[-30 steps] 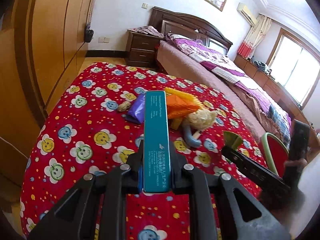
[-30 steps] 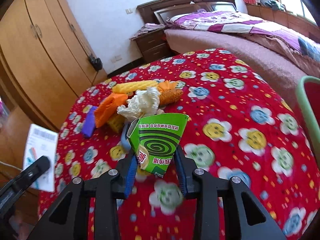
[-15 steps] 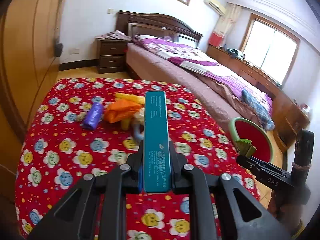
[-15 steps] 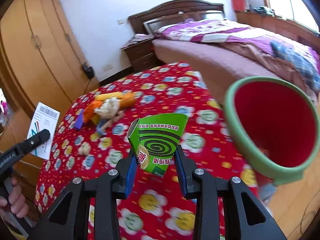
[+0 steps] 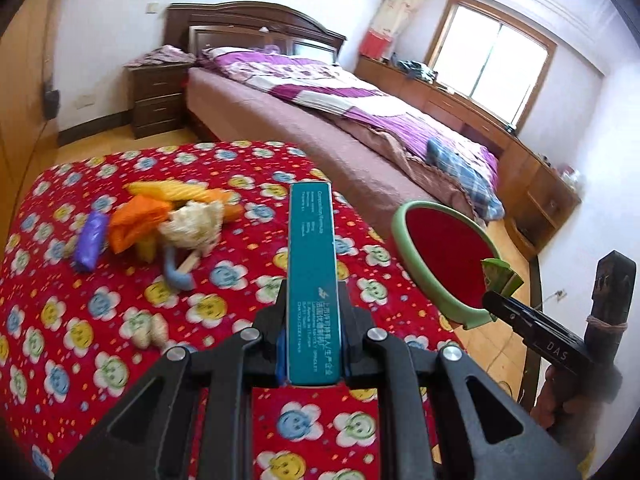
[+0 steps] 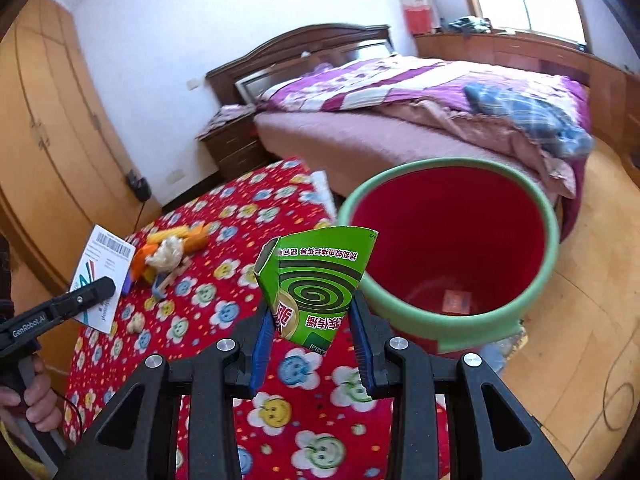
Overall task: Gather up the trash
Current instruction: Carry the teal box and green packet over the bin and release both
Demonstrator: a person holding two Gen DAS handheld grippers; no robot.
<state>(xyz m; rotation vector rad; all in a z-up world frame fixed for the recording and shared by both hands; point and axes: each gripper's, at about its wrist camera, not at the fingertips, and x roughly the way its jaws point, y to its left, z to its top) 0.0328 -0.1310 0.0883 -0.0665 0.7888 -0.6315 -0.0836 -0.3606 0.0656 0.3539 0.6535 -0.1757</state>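
Right hand-held gripper clamping green carton beside red bin, nothing between.

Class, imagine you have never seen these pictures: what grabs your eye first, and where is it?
The red bin with a green rim gapes beside the flowered red tablecloth. The right gripper holds a crumpled green box before it. The left gripper clamps a teal box; a trash pile lies beyond.

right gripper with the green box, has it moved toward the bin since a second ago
Yes. The right gripper, shut on the green box, swung from the trash pile toward the red bin.
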